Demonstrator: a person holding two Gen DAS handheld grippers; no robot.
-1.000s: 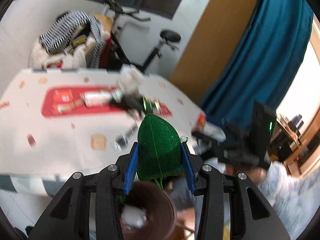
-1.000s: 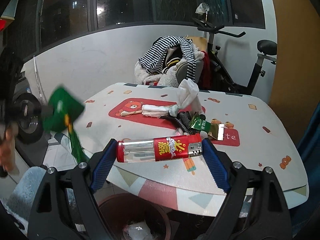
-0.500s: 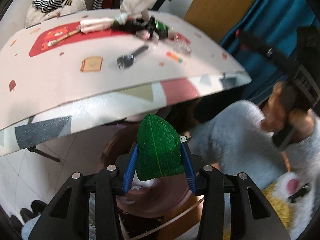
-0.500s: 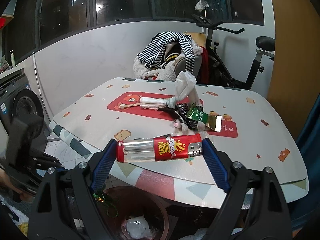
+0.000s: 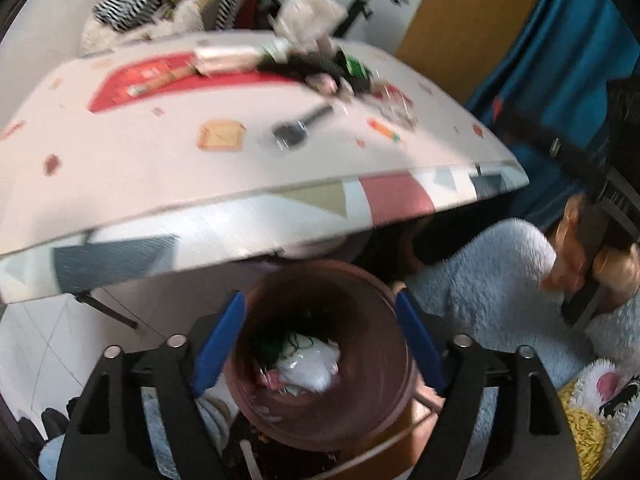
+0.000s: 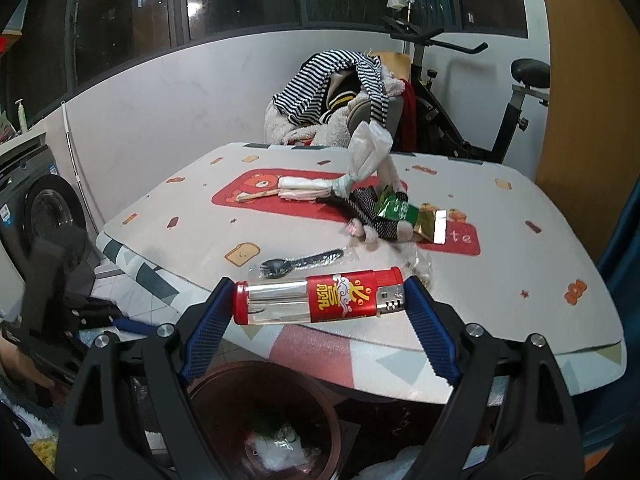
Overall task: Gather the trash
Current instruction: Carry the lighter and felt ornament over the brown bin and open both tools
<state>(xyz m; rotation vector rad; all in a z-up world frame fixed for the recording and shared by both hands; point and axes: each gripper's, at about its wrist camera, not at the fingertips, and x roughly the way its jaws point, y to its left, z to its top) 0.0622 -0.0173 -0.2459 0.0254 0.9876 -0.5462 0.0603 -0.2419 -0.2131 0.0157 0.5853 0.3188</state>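
Below my left gripper (image 5: 320, 334), at the bottom centre of the left wrist frame, sits the round brown plastic trash bin (image 5: 320, 412). Its jaws are opening wide with nothing between them. Inside the bin I see a green scrap (image 5: 276, 346) beside crumpled white plastic (image 5: 310, 368). Above, across the upper half, the patterned white bench (image 5: 160, 176) carries a black plastic spoon (image 5: 300, 126).

Over in the right wrist frame, at lower centre, my right gripper (image 6: 320, 304) has its jaws spread wide and clamped on the two ends of a red and clear plastic lighter (image 6: 318, 298), held crosswise in front of the bench edge. The same bin shows at the bottom centre. At centre right on the bench lies a green and gold foil wrapper (image 6: 408, 216).
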